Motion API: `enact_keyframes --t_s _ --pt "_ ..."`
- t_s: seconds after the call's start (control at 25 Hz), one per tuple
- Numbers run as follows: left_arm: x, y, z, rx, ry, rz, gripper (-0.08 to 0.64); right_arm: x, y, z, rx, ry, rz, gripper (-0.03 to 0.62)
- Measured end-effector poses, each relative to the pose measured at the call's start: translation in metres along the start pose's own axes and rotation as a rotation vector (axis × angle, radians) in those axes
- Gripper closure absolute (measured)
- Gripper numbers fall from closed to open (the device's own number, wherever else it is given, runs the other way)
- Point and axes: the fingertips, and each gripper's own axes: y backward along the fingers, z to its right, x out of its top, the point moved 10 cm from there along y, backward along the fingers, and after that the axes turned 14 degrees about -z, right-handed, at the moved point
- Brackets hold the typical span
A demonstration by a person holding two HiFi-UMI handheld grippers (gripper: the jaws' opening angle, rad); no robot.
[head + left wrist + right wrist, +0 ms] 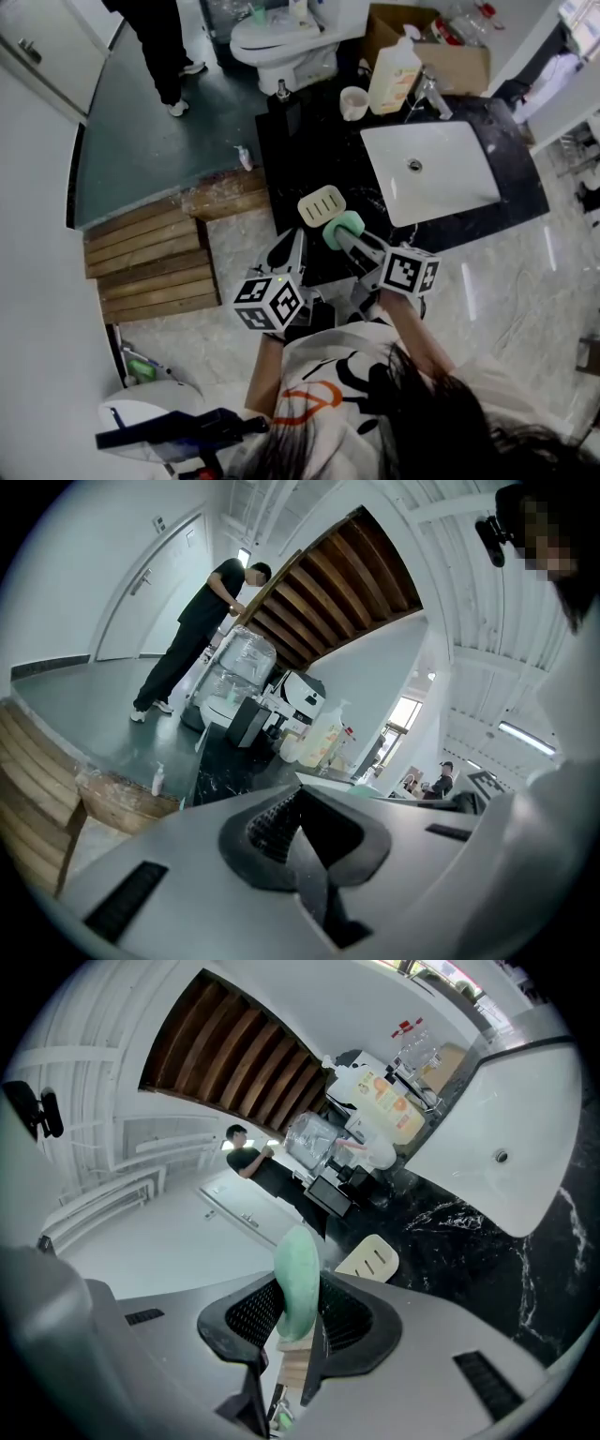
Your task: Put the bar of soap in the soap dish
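A pale green bar of soap (343, 229) (300, 1281) is clamped edge-on in my right gripper (349, 236) (298, 1314), held just above the front edge of the black counter. The cream slotted soap dish (322, 206) (368, 1260) lies on the counter just beyond and to the left of the soap, with nothing in it. My left gripper (292, 255) (302, 829) hangs lower at the counter's front edge, left of the right one, with its jaws closed together and nothing between them.
A white sink basin (431, 172) is set in the black marble counter (309, 159) to the right of the dish. A soap jug (394, 75), cup (353, 102) and faucet (429, 94) stand at the back. A toilet (281, 42) and a standing person (164, 47) are beyond; wooden steps (150, 262) lie left.
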Motion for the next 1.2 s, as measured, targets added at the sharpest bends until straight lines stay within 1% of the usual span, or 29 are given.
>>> enact_keyframes --t_s 0.2,0.44,0.72,1.2 --pt "0.005 -0.007 -0.007 -0.036 -0.014 -0.021 0.558 0.000 -0.003 -0.002 -0.020 -0.014 0.031 0.479" --pt "0.007 -0.006 -0.014 -0.040 -0.003 -0.022 0.558 0.000 -0.007 -0.002 -0.034 -0.020 0.030 0.479" --pt "0.003 -0.002 -0.018 -0.026 0.020 -0.012 0.558 0.003 -0.011 -0.003 -0.025 -0.009 0.011 0.479" --pt "0.004 -0.005 -0.012 0.018 0.065 0.020 0.558 0.021 -0.011 0.004 -0.009 0.000 -0.042 0.479"
